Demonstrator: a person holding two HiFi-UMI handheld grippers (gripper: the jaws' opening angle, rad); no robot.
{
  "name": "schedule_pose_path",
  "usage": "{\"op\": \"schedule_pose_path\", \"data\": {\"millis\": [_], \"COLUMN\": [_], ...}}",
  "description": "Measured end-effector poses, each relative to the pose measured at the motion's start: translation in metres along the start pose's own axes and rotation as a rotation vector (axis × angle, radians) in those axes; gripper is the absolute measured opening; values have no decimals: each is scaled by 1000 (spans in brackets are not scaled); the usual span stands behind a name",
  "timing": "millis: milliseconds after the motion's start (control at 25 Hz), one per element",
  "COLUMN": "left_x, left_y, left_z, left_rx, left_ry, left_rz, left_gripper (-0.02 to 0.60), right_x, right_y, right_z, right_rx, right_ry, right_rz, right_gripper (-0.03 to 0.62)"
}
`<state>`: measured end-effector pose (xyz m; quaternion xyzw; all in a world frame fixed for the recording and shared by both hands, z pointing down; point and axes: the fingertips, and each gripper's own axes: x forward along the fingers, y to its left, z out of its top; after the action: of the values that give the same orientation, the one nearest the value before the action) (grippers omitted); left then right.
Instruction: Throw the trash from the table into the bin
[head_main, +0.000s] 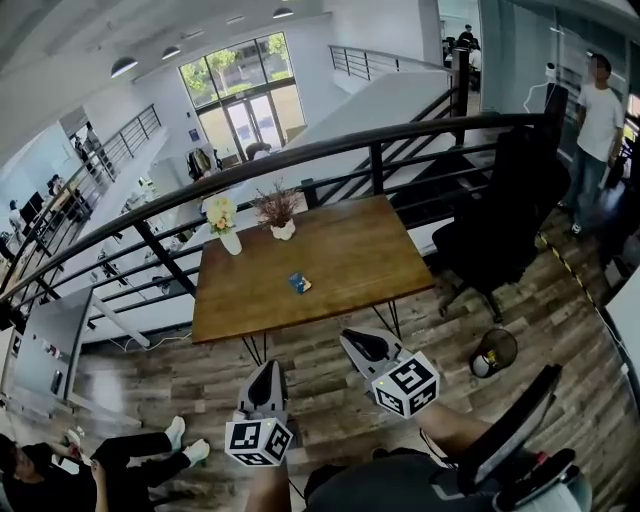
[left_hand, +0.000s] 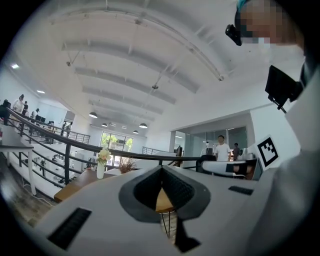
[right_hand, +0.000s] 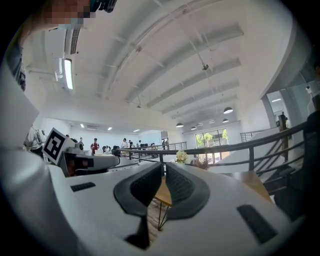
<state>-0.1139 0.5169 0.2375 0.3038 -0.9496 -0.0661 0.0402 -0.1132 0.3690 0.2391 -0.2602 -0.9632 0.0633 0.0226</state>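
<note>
Left tool (head_main: 266, 372) and right tool (head_main: 357, 340) both sit closed and empty, level, short of the wooden worktop's (head_main: 350, 255) near edge. The small blue trash scrap (head_main: 299, 283) lies mid-worktop, well apart from the vase of white flowers (head_main: 229, 240) at the far left. The bin (head_main: 495, 352) stands on the floor to the right. The right tool looks better placed: open the jaws before arriving, come in low, straddle the flat scrap, then pinch close to the wood.

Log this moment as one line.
left gripper: shut, empty | right gripper: shut, empty | blue trash: on table | bin: on floor
</note>
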Motion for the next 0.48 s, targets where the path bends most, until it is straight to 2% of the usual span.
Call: {"op": "schedule_pose_path", "data": {"millis": [160, 280, 480], "left_x": [25, 47, 84], "left_y": [12, 22, 59], "left_z": [1, 1, 9], "left_rx": [3, -1, 17], "left_ry": [19, 22, 10], "left_rz": [-9, -50, -93], "left_gripper": [11, 11, 11], "right_x": [24, 45, 90], "right_y": [-18, -29, -38], "right_z": [4, 4, 6], "right_rx": [6, -12, -9], "right_ry": [0, 5, -13], "right_rz": [-10, -26, -66], "right_gripper": [14, 14, 14]}}
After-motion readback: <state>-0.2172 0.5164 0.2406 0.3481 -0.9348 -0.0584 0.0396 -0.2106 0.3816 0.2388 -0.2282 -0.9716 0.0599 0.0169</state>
